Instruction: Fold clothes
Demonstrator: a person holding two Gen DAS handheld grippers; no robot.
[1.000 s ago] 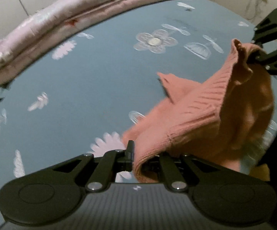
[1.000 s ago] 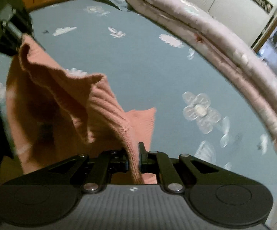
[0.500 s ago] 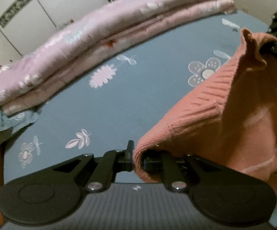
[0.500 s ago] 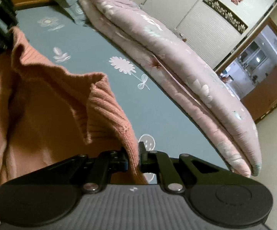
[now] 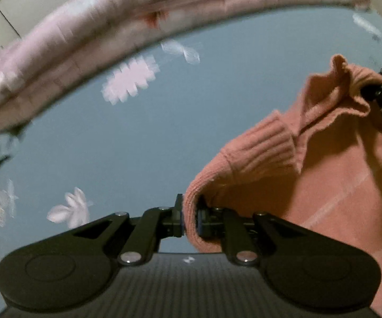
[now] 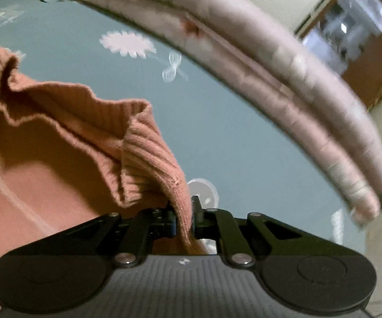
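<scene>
since a second ago both hands have swung the sweater toward the far side of the bed, and the folded quilt now looms much larger across the top of each view. nearest, the left gripper (image 5: 189,218) is clamped almost closed on a ribbed edge of the coral knit sweater (image 5: 323,175), and the right gripper (image 6: 184,218) pinches another ribbed edge just as tightly. the sweater hangs slack between the two, off the blue flowered bedsheet (image 5: 127,145), its body drooping below and a loose fold bunched near the middle. beyond lies open sheet, then the pink quilt (image 5: 116,23) at the far edge. the risk, i judge: laid down while this slack, the bunched knit would land creased or doubled, and carried too far it could drape onto the quilt.
</scene>
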